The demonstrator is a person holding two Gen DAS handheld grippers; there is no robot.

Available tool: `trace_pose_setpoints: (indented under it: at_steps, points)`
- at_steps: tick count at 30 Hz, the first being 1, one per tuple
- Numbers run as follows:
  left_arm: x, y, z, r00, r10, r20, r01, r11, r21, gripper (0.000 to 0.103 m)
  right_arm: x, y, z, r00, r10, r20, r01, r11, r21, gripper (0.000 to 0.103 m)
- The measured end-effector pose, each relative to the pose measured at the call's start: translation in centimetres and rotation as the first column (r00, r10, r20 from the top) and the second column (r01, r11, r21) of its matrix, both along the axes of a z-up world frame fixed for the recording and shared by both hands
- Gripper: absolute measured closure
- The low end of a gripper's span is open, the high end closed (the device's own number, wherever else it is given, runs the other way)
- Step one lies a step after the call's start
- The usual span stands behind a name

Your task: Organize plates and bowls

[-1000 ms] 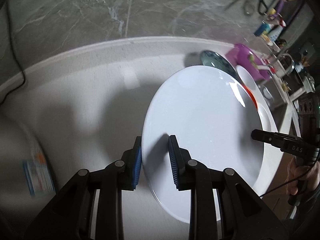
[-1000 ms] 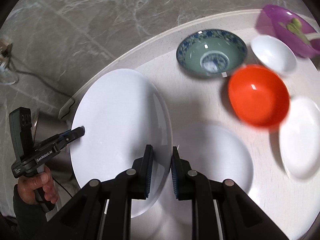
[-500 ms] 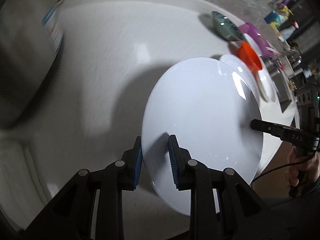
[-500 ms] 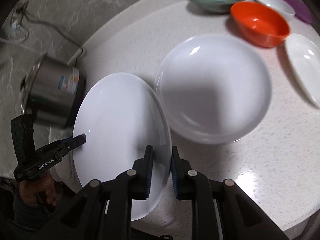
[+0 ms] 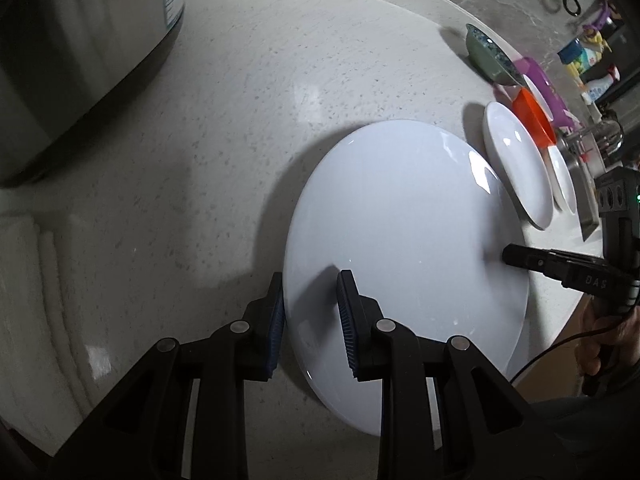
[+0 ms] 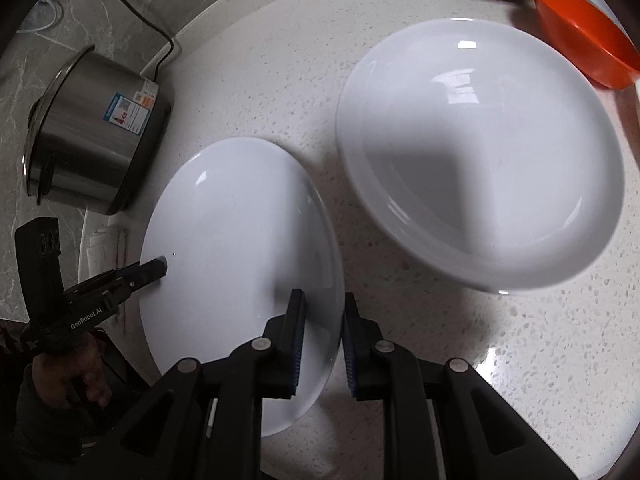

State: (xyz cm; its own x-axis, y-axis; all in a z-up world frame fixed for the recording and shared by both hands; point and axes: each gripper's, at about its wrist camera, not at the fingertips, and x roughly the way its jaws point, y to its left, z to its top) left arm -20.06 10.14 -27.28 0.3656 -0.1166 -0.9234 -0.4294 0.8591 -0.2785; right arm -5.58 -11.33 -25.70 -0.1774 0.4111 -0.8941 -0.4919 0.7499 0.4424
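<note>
Between both hand-held grippers point(image 5: 310, 312) point(image 6: 323, 334) (rim clamped): white plate point(image 5: 404, 240).

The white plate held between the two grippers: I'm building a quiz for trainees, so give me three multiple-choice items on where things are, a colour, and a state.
1. Where does the steel pot stand relative to the held white plate in the right wrist view?
A. upper left
B. lower right
C. on top of it

2. What colour is the bowl beside the large white dish?
A. yellow
B. black
C. orange

3. How is the held plate gripped?
A. by neither gripper
B. left gripper and right gripper each clamp an opposite rim
C. by the right gripper alone

Answers: 1 A, the pot sits up and left of the plate. 2 C, its wall is bright orange. 3 B, each view shows blue pads on either side of the rim.
</note>
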Motion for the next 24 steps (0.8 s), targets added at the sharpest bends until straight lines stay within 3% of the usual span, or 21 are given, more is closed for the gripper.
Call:
trace_pose_setpoints:
  at_steps: [8, 11, 12, 14, 15, 16, 18, 21, 23, 24]
  points:
    - [2.9, -0.3, 0.1, 0.999, -0.033, 0.020, 0.033, 0.999, -0.002, 0.079, 0.8, -1.2, 0.0, 1.000, -0.010, 0.009, 0.009, 1.000, 0.022, 0.083]
    - [2.9, 0.0, 0.3, 0.999, -0.034, 0.031, 0.034, 0.999, -0.014, 0.077, 0.5, -1.3, 0.2, 1.000, -0.008, 0.021, 0.007, 1.000, 0.021, 0.080]
    - [2.7, 0.2, 0.5, 0.999, -0.028, 0.038, 0.029, 1.000, -0.013, 0.076, 0.4, -1.4, 0.3, 1.000, -0.014, 0.019, 0.014, 1.000, 0.026, 0.072]
    - [2.1, 0.9, 1.7, 0.998, -0.020, 0.067, 0.019, 1.000, 0.005, 0.057, 0.2, -1.7, 0.7, 0.999, -0.036, 0.030, 0.035, 0.999, 0.032, 0.056]
    - [1.9, 1.3, 2.6, 0.996, -0.013, 0.093, 0.012, 1.000, 0.011, 0.035, 0.1, -2.1, 1.1, 0.998, -0.048, 0.041, 0.047, 0.998, 0.035, 0.049]
    - [1.8, 1.6, 3.5, 0.992, -0.010, 0.126, 0.009, 1.000, 0.008, 0.023, 0.0, -2.3, 1.4, 0.997, -0.057, 0.045, 0.056, 0.998, 0.039, 0.048]
    - [2.3, 2.1, 5.5, 0.980, -0.020, 0.196, 0.021, 1.000, -0.001, 0.016, -0.2, -3.3, 2.7, 0.994, -0.093, 0.062, 0.090, 0.994, 0.060, 0.047]
    - [4.9, 1.6, 7.1, 0.976, -0.095, 0.195, 0.100, 0.995, -0.011, 0.001, -0.4, -6.1, 5.4, 0.972, -0.200, 0.122, 0.183, 0.974, 0.137, 0.040]
    - [6.8, 0.9, 7.7, 0.969, -0.156, 0.193, 0.165, 0.986, -0.033, 0.001, 0.1, -8.8, 6.8, 0.932, -0.328, 0.152, 0.299, 0.936, 0.185, 0.035]
    - [8.1, 0.4, 8.1, 0.963, -0.188, 0.194, 0.200, 0.979, -0.043, 0.001, 0.6, -10.8, 7.4, 0.896, -0.415, 0.157, 0.381, 0.901, 0.209, 0.035]
